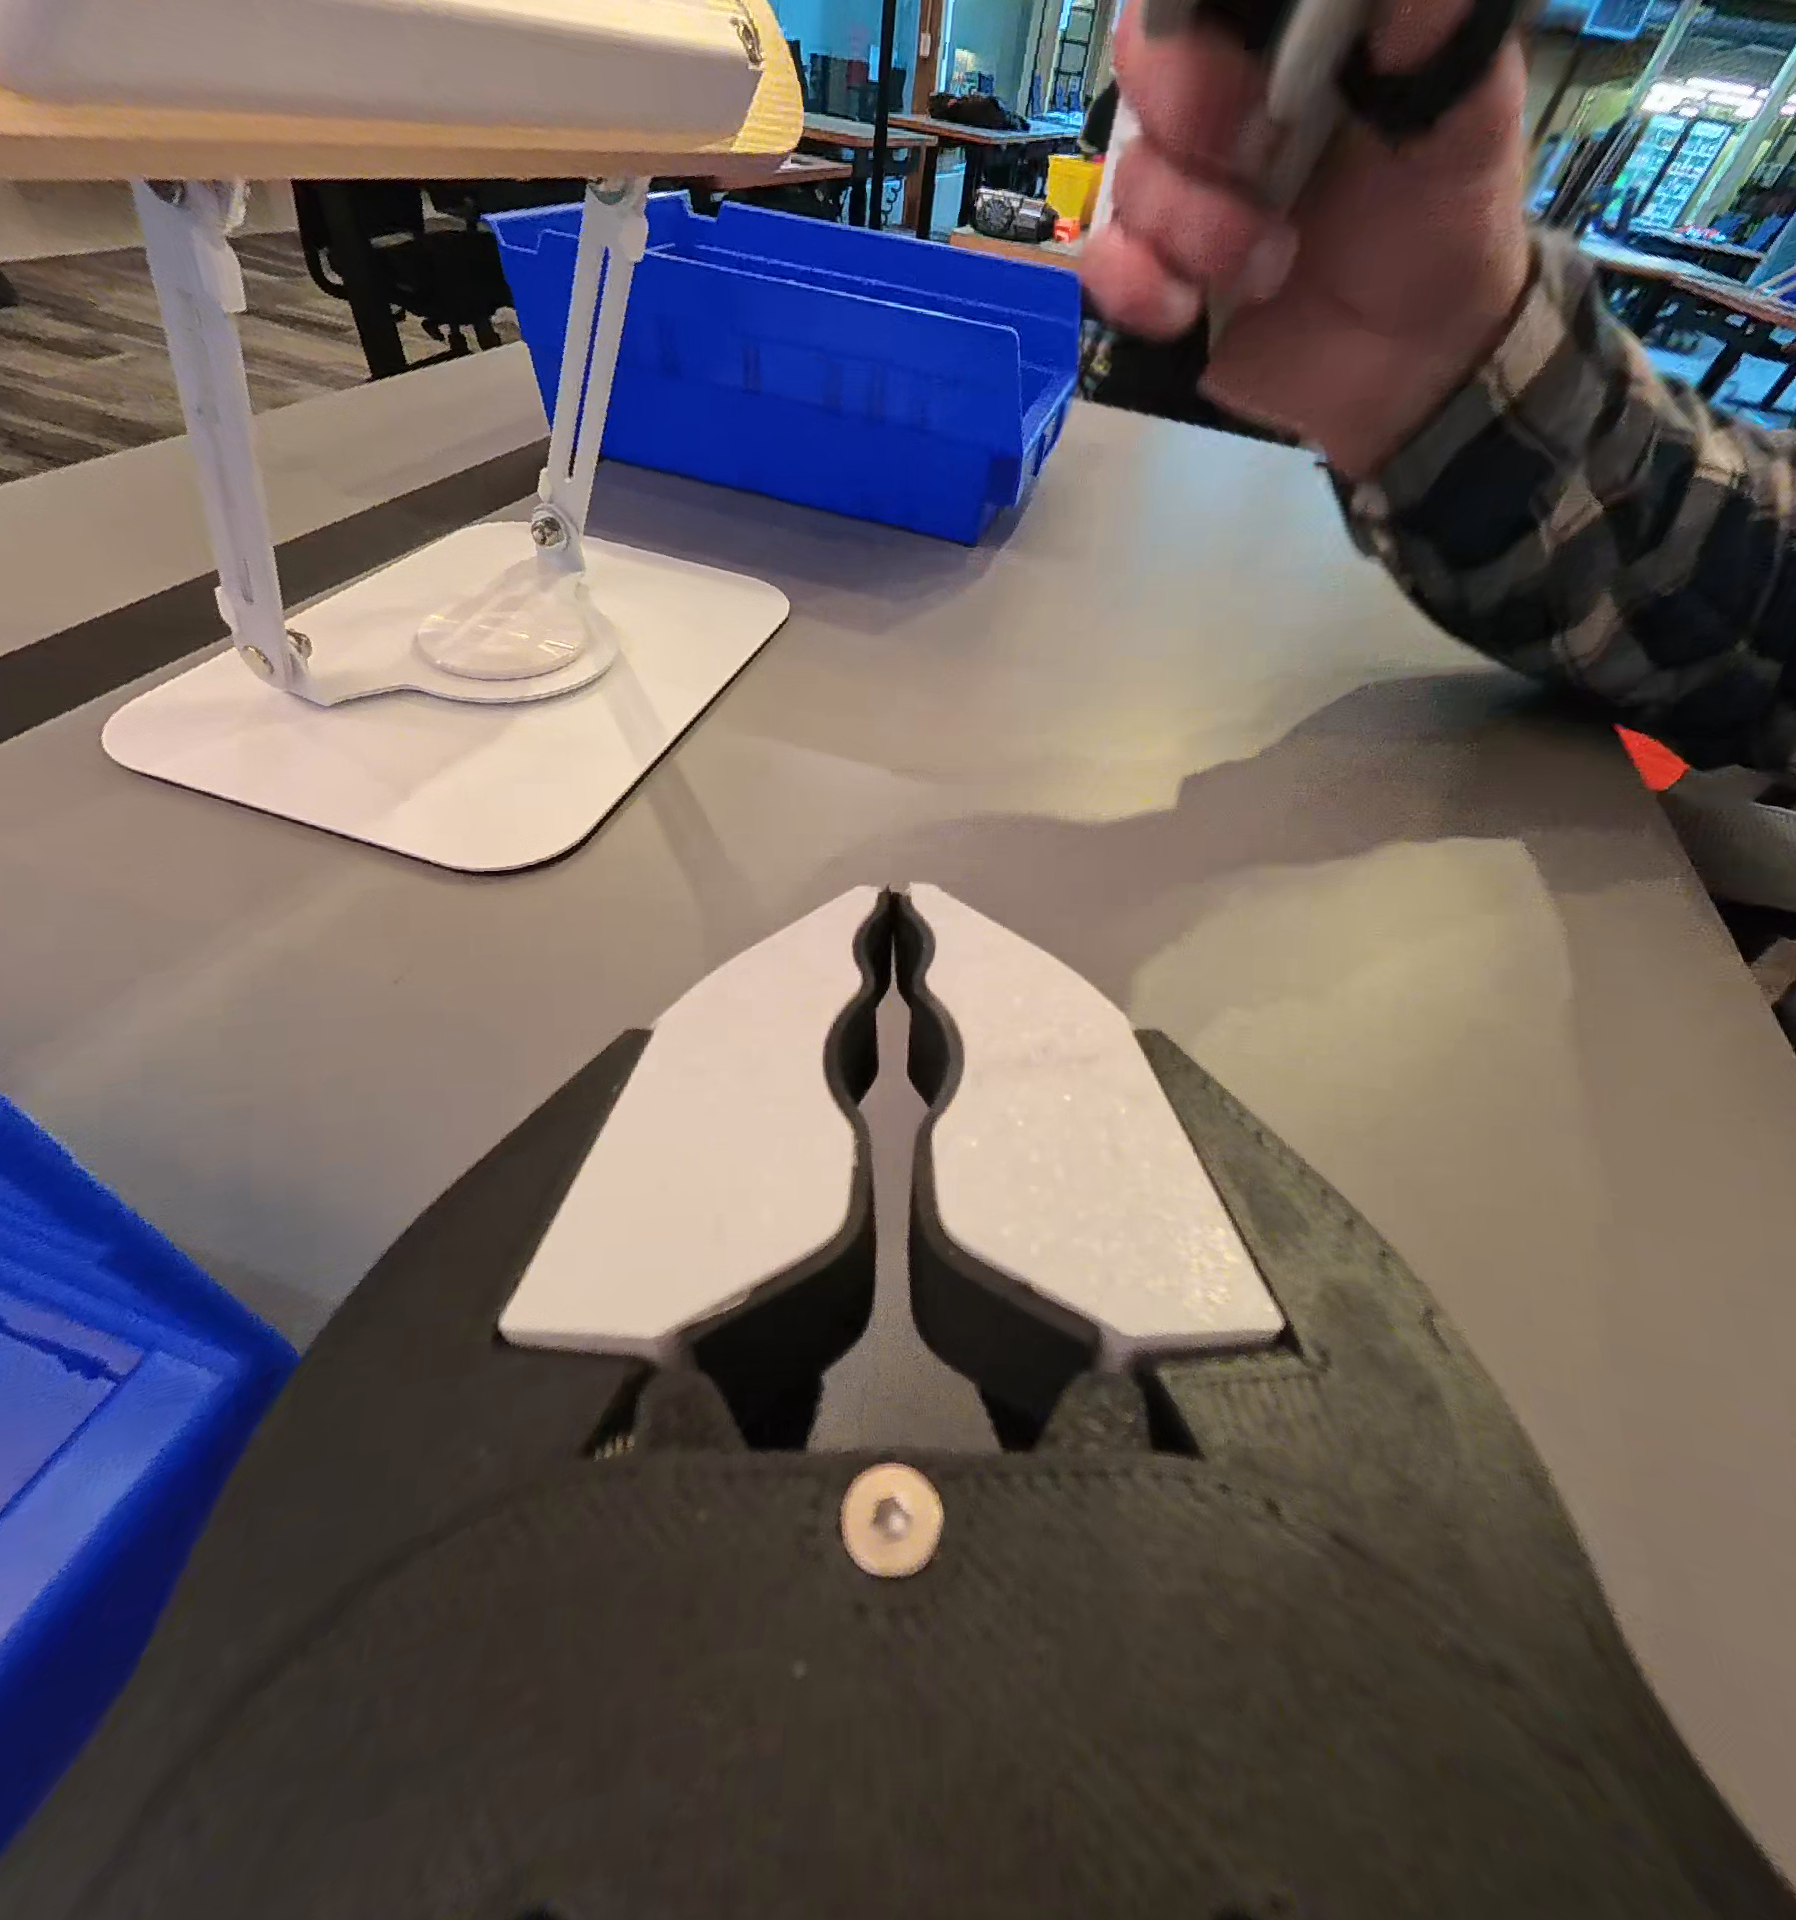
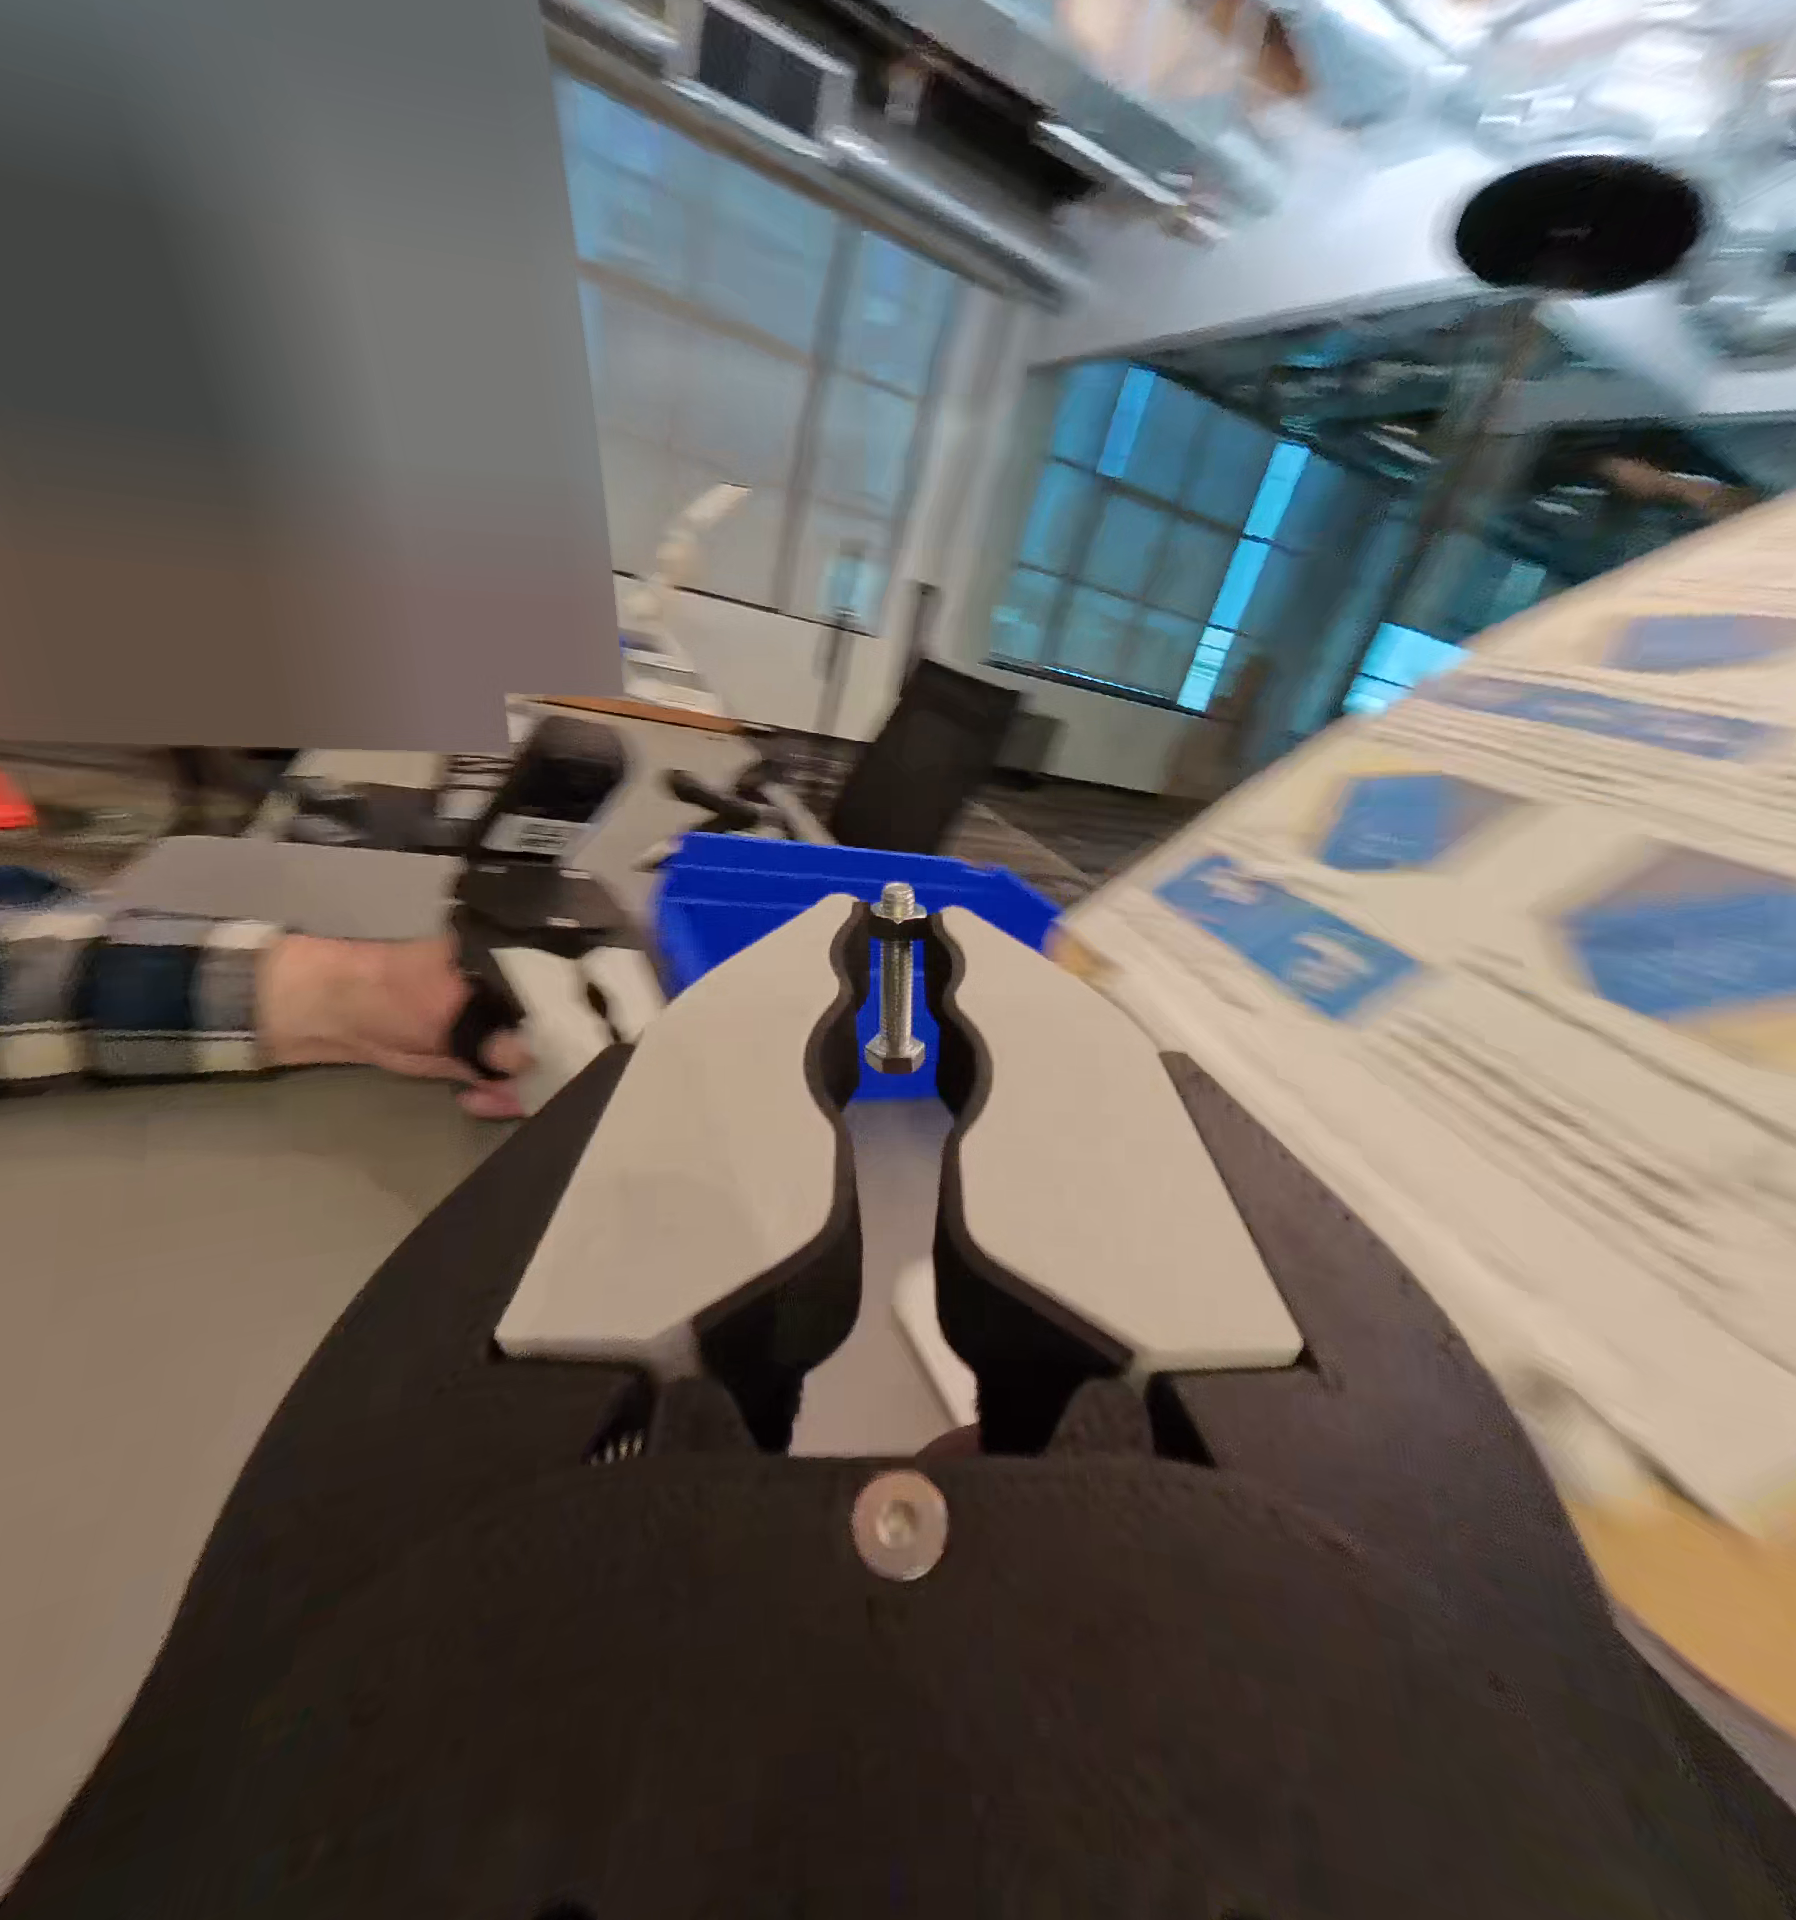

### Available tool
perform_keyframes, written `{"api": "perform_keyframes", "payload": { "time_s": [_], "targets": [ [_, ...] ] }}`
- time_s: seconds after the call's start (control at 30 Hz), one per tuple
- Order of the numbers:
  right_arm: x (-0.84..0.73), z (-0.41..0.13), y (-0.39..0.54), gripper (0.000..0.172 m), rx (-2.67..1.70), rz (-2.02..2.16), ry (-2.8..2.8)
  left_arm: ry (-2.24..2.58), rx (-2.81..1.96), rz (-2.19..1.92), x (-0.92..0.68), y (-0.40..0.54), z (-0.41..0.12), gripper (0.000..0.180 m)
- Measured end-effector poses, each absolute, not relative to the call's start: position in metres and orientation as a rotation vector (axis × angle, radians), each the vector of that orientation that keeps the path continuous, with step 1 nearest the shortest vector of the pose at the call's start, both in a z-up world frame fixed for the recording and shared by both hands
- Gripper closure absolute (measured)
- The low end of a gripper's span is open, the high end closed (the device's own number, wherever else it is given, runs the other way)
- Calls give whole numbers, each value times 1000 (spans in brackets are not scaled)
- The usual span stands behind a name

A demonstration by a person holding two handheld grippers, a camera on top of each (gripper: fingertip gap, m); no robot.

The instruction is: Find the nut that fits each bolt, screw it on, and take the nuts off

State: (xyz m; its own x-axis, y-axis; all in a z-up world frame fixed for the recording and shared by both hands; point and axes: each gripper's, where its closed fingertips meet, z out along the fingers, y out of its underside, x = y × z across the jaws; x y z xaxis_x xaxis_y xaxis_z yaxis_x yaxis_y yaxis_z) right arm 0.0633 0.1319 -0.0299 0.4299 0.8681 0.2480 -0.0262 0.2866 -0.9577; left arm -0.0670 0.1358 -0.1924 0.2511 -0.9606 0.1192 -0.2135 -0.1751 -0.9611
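The grey desk is the biggest thing here, and it spreads out under and ahead of the left hand-held gripper. On the desk, ahead of that hand-held gripper and to its left, stands a white stand with a flat base and two thin legs. The legs hold up a wooden board high above. Farther ahead, past the stand, sits a blue bin. Another blue bin is close by the left side of this hand-held gripper, down low.

Up ahead and to the right, a person's hand in a checked sleeve holds the other tool up in the air. It looks blurry.

The left hand-held gripper is clenched. Its two white fingers meet at the tips, and nothing is between them.

From the right hand-held gripper you see a big board with blue shapes close on its right side, all blurry. A blue bin sits just ahead of it. To its left, a hand holds the left tool low by the desk.

The right hand-held gripper is grasping a small silver bolt. A nut sits near the far end of the bolt, right at the fingertips, and the tips press on the nut from both sides. The bolt lies along the gap between the fingers, with its head pointing back toward the hand-held gripper.
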Motion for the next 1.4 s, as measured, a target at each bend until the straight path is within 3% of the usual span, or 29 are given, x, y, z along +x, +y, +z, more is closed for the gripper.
{"api": "perform_keyframes", "payload": {
  "time_s": [0.13,0.43,0.63,0.7,0.9,1.0,1.03,1.13,1.23,1.4],
  "targets": [
    [202,-20,187,161,-1317,451,-686,1123,-1612,-1005,-66,137,-194,180],
    [349,-163,260,161,-2002,149,-518,1100,-1629,-1010,-67,140,-195,180],
    [364,-220,265,160,-2274,19,-555,1104,-1631,-1021,-67,139,-195,180],
    [367,-219,266,142,-2282,7,-540,1108,-1633,-1025,-67,139,-196,180],
    [386,-151,252,140,-2057,-93,-450,1080,-1616,-1044,-71,139,-192,180],
    [418,-126,233,120,-1960,-241,-350,1066,-1621,-983,-80,141,-191,175],
    [430,-124,227,112,-1943,-276,-312,1050,-1611,-958,-84,143,-186,172],
    [464,-132,206,112,-1932,-312,-185,964,-1550,-898,-105,147,-163,166],
    [494,-141,190,104,-1919,-350,-77,820,-1536,-690,-148,164,-141,148],
    [507,-171,189,111,-1987,-308,-58,497,-1548,-268,-261,184,-103,128]
  ]
}}
